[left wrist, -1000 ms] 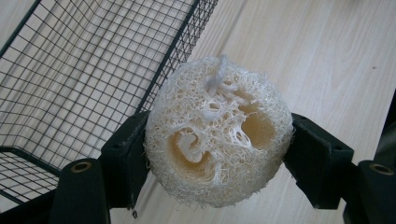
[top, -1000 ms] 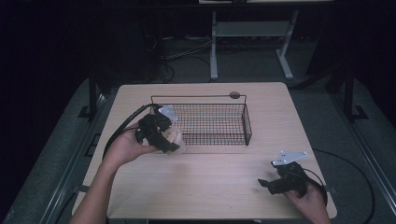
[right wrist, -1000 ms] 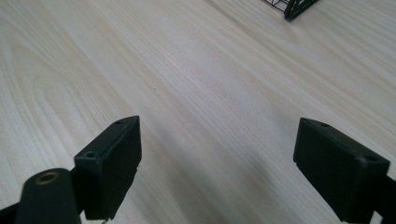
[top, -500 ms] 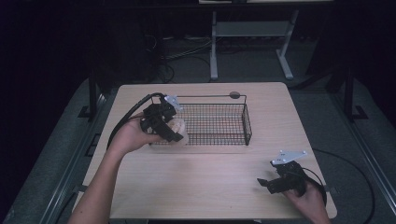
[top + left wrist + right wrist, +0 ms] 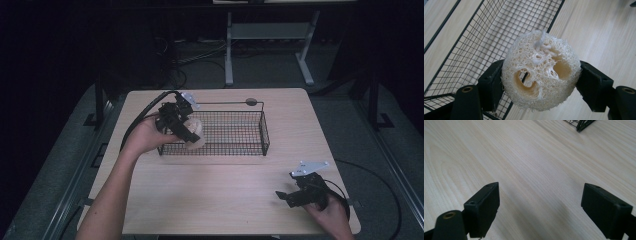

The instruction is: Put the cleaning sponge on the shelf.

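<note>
The loofah sponge [image 5: 541,71], a pale, round, fibrous slice with open holes through it, was clamped between the two black jaws of the left hand-held gripper [image 5: 186,134], pressed on its opposite sides. In the high view it hung at the left end of the wire basket [image 5: 235,131], at or just over the near-left rim; whether it was fully inside the rim line could not be told. In the left gripper view the basket's mesh floor lay below and to one side of the sponge, with bare desk [image 5: 210,195] under the other side.

The step in hand looked like dropping the sponge into the basket. To do it well, the sponge needed to be carried a little further over the mesh, so that all of it cleared the rim wire, and lowered near the floor before the jaws were let apart. Being light and springy, it would probably bounce or roll if released from height. Its rough fibres might also cling to a pad, so a wide, clean opening seemed wise.

The right hand-held gripper [image 5: 300,194] rested near the desk's near-right corner, its jaws wide apart and holding nothing, well away from the basket.
</note>
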A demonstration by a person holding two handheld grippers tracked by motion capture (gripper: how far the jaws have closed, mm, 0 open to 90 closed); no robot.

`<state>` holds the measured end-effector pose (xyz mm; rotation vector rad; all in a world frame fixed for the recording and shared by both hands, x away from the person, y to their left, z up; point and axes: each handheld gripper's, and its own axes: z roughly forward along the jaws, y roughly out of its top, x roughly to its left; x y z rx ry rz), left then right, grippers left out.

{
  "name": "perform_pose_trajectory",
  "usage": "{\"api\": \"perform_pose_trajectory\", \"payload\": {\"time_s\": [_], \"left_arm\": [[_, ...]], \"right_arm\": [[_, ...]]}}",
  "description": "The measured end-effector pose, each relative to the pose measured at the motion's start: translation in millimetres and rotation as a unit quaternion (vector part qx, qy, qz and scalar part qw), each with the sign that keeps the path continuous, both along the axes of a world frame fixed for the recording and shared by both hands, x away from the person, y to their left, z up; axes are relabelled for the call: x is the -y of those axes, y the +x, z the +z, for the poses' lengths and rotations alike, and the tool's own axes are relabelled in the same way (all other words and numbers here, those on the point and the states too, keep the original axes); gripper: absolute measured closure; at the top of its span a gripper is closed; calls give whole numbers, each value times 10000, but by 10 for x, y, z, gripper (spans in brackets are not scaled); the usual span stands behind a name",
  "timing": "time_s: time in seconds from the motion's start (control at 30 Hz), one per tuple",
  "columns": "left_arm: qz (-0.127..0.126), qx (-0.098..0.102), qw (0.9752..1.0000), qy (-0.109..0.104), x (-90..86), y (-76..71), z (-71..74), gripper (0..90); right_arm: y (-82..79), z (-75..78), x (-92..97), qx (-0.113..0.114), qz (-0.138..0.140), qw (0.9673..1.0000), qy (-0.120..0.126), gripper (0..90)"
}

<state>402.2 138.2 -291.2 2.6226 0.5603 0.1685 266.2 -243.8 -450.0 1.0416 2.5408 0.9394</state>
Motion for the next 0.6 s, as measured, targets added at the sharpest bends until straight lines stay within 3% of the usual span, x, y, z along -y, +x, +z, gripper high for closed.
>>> {"api": "perform_pose_trajectory", "payload": {"time_s": [0.23, 0.33, 0.6], "left_arm": [[98, -36, 9999, -109, 28, 96, -1, 275], [73, -65, 10000, -17, 58, 142, -25, 275], [104, -57, 9999, -63, 118, 229, -29, 277]], "right_arm": [[0, -3, -6, -27, -4, 10000, 25, 148], [0, -5, -5, -23, 6, 10000, 12, 148], [-4, -6, -1, -18, 5, 10000, 10, 148]]}}
